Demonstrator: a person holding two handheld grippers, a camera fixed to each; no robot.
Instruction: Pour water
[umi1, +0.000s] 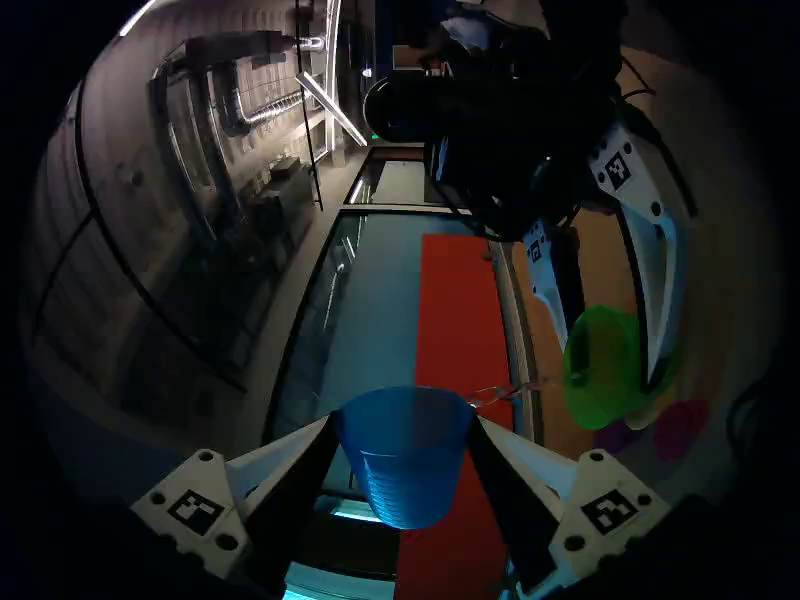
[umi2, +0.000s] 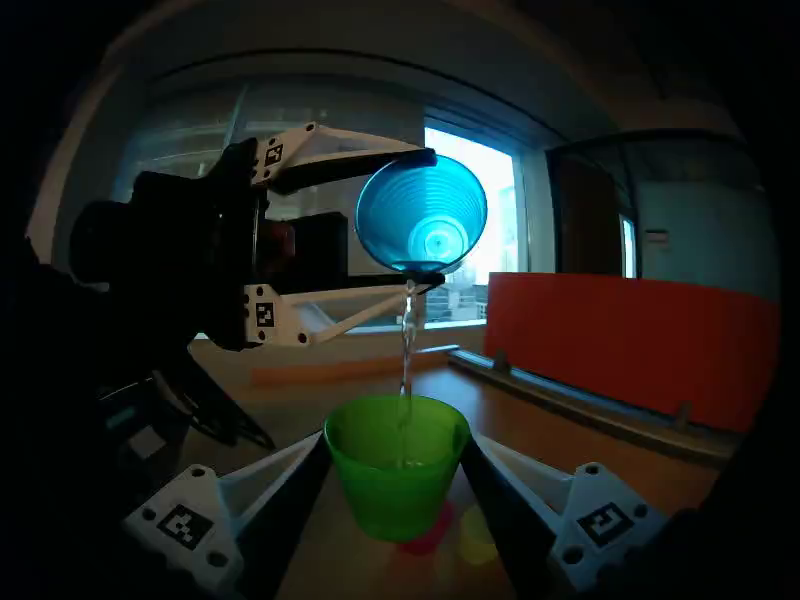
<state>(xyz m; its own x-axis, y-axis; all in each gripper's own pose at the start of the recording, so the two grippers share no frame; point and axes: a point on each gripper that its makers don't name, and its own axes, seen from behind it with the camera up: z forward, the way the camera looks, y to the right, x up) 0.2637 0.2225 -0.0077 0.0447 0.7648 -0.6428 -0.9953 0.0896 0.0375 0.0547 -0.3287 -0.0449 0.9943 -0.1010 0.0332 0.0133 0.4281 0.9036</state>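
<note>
My left gripper is shut on a blue plastic cup, tipped on its side. In the right gripper view that blue cup hangs above with its mouth facing me, and a thin stream of water falls from its rim. The stream lands in a green cup held upright, with my right gripper shut on it. In the left gripper view the green cup sits between the other gripper's white fingers, with the stream running toward it.
A wooden table lies under the cups, with pink and yellow round spots beneath the green cup. A red panel stands along the table's far edge. A bright window is behind. A person's dark sleeve is at the left.
</note>
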